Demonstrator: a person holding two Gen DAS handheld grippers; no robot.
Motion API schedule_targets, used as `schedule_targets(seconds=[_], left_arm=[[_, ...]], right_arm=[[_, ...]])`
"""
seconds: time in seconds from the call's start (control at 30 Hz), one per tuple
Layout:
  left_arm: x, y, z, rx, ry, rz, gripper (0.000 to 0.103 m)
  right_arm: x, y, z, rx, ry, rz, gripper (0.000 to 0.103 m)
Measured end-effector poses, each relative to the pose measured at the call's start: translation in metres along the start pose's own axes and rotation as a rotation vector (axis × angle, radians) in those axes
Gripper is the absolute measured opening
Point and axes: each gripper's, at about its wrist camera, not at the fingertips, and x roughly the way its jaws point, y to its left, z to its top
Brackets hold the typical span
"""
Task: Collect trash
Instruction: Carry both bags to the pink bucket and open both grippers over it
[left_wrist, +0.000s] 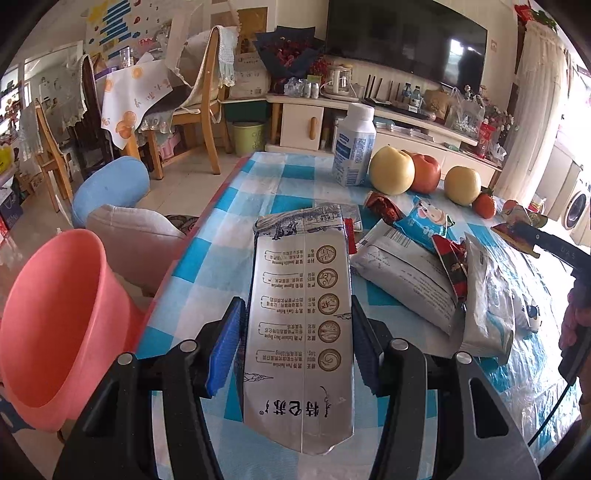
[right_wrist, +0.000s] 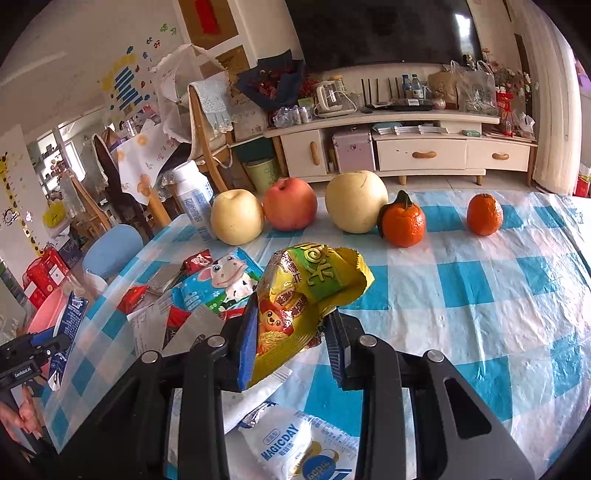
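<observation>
The left gripper (left_wrist: 297, 339) has its two blue-padded fingers (left_wrist: 226, 343) pressed against the long sides of a silver milk carton (left_wrist: 301, 314), which lies lengthwise between them above the blue-and-white checked tablecloth (left_wrist: 236, 229), near the table's left edge. Only the left wrist view shows the pink basin (left_wrist: 51, 325) in full, sitting off that edge below table level, with a blue stool (left_wrist: 110, 188) and a pale cushion behind it; the right wrist view catches just a sliver of the basin (right_wrist: 46, 310) past the carton (right_wrist: 70, 325). The right gripper (right_wrist: 291, 332) is clamped on a crumpled yellow snack wrapper (right_wrist: 306, 291), lifted above the cloth over a white MAGICDAY pouch (right_wrist: 291, 443) (this pouch's printed face is readable only from the right wrist camera). Between the two grippers lies a heap of trash: a blue cow-print wrapper (right_wrist: 221, 284), small red wrappers (right_wrist: 197, 260) and a flattened white packet (left_wrist: 406, 269). The right view lays out the fruit row plainly: a yellow apple (right_wrist: 236, 218), a red apple (right_wrist: 290, 203), a second yellow apple (right_wrist: 356, 201), a leafed tangerine (right_wrist: 402, 221) and another tangerine (right_wrist: 484, 214) standing apart to the right. In the left view the fruit crowds together beside a white bottle (left_wrist: 352, 147), and the far tangerine is hard to make out.
</observation>
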Motion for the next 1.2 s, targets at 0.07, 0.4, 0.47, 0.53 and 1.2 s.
schedule_targets(seconds=[0.07, 0.4, 0.47, 0.53, 1.2], left_arm=[[-0.004, 0.007, 0.002, -0.015, -0.011, 0.000, 0.056], [-0.019, 0.038, 0.011, -0.068, -0.079, 0.090, 0.056], [-0.022, 0.043, 0.013, -0.076, -0.091, 0.107, 0.056], [-0.025, 0.050, 0.014, -0.089, -0.102, 0.126, 0.057], [-0.048, 0.156, 0.016, -0.335, -0.141, 0.325, 0.057]], right_arm=[[-0.002, 0.008, -0.001, -0.015, -0.006, 0.007, 0.034], [-0.020, 0.078, -0.011, -0.135, -0.036, 0.044, 0.034], [-0.024, 0.095, -0.012, -0.158, -0.039, 0.064, 0.034], [-0.026, 0.115, -0.015, -0.183, -0.041, 0.084, 0.034], [-0.011, 0.304, -0.042, -0.377, 0.023, 0.293, 0.034]])
